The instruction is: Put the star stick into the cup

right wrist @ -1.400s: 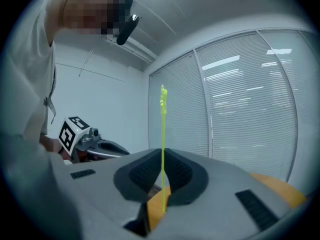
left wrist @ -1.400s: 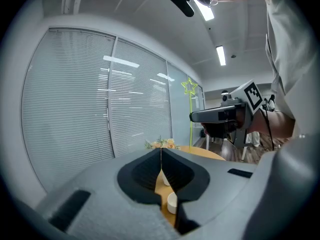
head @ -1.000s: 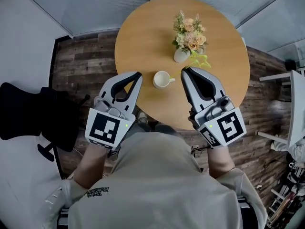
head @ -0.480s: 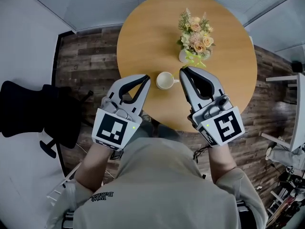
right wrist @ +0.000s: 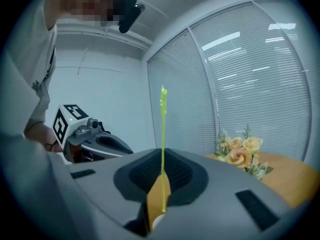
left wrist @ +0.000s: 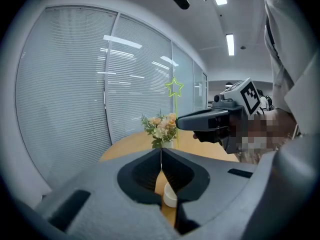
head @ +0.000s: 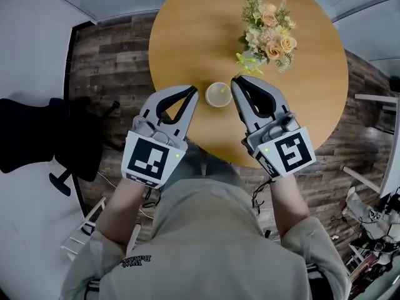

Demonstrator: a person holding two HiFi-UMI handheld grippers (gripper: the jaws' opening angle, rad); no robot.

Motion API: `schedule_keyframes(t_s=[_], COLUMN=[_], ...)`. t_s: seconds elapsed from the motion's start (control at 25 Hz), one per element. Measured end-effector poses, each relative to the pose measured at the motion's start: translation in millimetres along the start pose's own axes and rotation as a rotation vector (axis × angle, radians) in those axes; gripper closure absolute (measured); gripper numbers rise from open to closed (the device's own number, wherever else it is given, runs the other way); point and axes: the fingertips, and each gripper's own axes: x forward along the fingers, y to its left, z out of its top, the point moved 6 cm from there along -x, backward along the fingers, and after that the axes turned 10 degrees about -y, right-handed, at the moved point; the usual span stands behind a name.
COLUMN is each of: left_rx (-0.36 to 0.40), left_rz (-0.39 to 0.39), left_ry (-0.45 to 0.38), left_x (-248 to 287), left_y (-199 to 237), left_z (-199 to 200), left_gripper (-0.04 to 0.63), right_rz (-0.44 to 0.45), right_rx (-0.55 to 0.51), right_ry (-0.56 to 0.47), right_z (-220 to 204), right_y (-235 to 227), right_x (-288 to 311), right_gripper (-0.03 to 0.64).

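Observation:
A white cup [head: 219,94] stands on the round wooden table [head: 187,30], close to its near edge. My right gripper [head: 235,82] is shut on the yellow-green star stick [head: 245,61], just right of the cup. The stick's lower end slants down over the cup's mouth. In the right gripper view the stick [right wrist: 163,134] rises upright from between the closed jaws, with a sliver of the cup [right wrist: 156,222] below. My left gripper [head: 194,91] is shut on nothing, just left of the cup. In the left gripper view the star [left wrist: 174,87] shows above the right gripper [left wrist: 200,120], and the cup [left wrist: 170,196] sits below my jaws.
A small white vase of peach flowers [head: 270,33] stands on the table beyond the right gripper. A black office chair [head: 44,136] is on the wood floor at the left. White furniture [head: 384,136] lines the right edge.
Both grippers have closed in on the cup. The right gripper has carried the star stick left, away from the vase, until its lower end hangs over the cup's mouth.

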Motion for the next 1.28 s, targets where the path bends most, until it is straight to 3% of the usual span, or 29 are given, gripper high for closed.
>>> schedule_keyframes(t_s=[0.68, 0.8, 1.04, 1.28], left_rx=[-0.088, -0.104, -0.145, -0.133], left_rz=[-0.019, -0.029, -0.050, -0.055], left_ry=[0.137, 0.161, 0.239, 0.233], left_x=[40.1, 42.3, 40.5, 40.1], left_y=[-18.1, -23.5, -37.2, -38.2], left_z=[-92.4, -106.4, -133.6, -128.5], left_gripper=[0.572, 0.572, 0.572, 0.572], right_rz=[-0.054, -0.068, -0.076, -0.111], right_rx=[0.142, 0.185, 0.173, 0.165], right_ry=[0.160, 0.172, 0.228, 0.276], right_z=[-132.1, -146.6, -168.8, -174.1], right_y=[-23.1, -24.9, -20.0, -25.6], right_x=[7.9, 7.1, 0.9, -7.9], right_gripper=[0.580, 0.580, 0.580, 0.580])
